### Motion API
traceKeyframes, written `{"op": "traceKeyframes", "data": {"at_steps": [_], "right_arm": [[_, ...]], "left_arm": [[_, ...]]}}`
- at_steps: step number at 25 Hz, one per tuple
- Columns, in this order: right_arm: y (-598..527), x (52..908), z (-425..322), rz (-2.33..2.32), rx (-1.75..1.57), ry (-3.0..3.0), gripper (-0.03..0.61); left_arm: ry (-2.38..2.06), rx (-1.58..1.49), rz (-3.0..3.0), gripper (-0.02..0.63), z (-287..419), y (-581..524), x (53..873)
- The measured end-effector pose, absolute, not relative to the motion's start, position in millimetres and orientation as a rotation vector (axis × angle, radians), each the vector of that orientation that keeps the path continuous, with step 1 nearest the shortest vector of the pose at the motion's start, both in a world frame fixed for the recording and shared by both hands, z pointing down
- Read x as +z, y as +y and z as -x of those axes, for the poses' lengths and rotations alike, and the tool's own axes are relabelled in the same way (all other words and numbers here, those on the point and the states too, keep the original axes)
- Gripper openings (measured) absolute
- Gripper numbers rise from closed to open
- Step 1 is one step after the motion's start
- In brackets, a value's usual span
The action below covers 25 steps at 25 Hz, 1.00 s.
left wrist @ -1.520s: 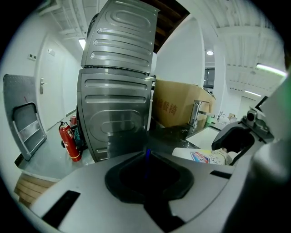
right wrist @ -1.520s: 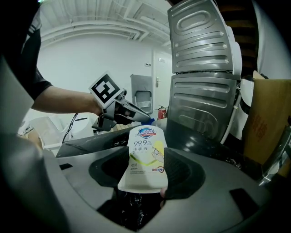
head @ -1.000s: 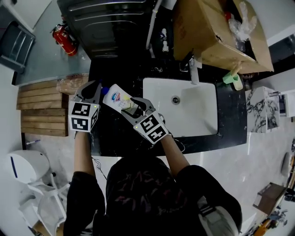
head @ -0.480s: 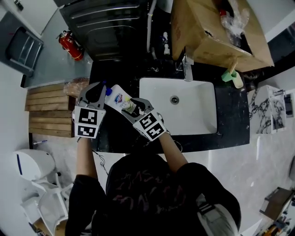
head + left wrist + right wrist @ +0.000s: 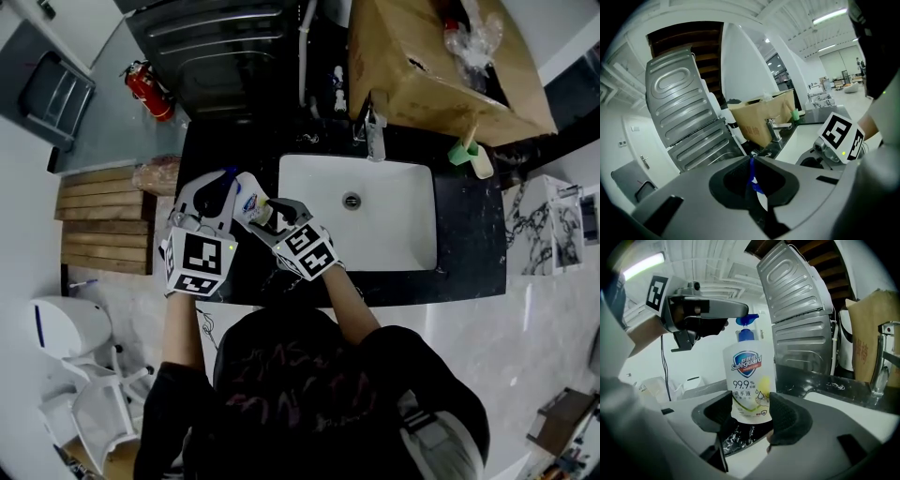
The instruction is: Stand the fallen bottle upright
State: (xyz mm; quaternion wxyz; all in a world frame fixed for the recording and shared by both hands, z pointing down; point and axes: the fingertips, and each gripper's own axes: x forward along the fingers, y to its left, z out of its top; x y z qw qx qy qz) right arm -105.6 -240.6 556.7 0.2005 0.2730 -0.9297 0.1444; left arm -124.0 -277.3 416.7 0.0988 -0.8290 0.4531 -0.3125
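Note:
A white hand-soap bottle [image 5: 749,376] with a blue pump top [image 5: 746,320] stands nearly upright on the black counter [image 5: 202,150], left of the sink. My right gripper [image 5: 750,416] is shut on the bottle's lower body, one pad on each side. My left gripper [image 5: 740,310] reaches in from the left at the top and is shut on the pump head; in the left gripper view the blue pump [image 5: 752,174] shows as a thin strip between the jaws. In the head view the bottle [image 5: 249,204] sits between the left gripper [image 5: 225,187] and the right gripper [image 5: 272,214].
A white sink basin [image 5: 394,234] with a chrome tap [image 5: 375,136] lies right of the bottle. Behind it are a cardboard box [image 5: 441,66] and a green bottle [image 5: 469,155]. A ribbed metal appliance [image 5: 234,56] stands at the back. A wooden pallet [image 5: 94,225] lies left.
The bottle has swung from lying slanted to nearly upright. My left gripper moved right and up with the pump and rolled. The right gripper shifted slightly, keeping its hold on the body.

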Motion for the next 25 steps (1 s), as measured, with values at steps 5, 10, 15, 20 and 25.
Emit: {"op": "traceKeyframes", "data": {"at_steps": [5, 10, 15, 20, 25], "right_arm": [[-235, 561, 101, -0.738, 0.385, -2.586, 0.262], [-231, 564, 100, -0.733, 0.328, -2.543, 0.234], [-226, 568, 101, -0.7, 0.334, -2.542, 0.226], [-220, 567, 105, -0.668, 0.31, -2.54, 0.225], [-213, 568, 108, -0.642, 0.29, -2.542, 0.224]], "left_arm": [[1.302, -0.908, 2.471, 0.038, 106, -258, 415], [1.24, -0.927, 2.458, 0.037, 88, -248, 416], [1.263, -0.908, 2.478, 0.035, 87, -245, 417], [1.297, -0.903, 2.472, 0.034, 93, -241, 418], [1.301, -0.9, 2.469, 0.034, 94, -239, 417]]}}
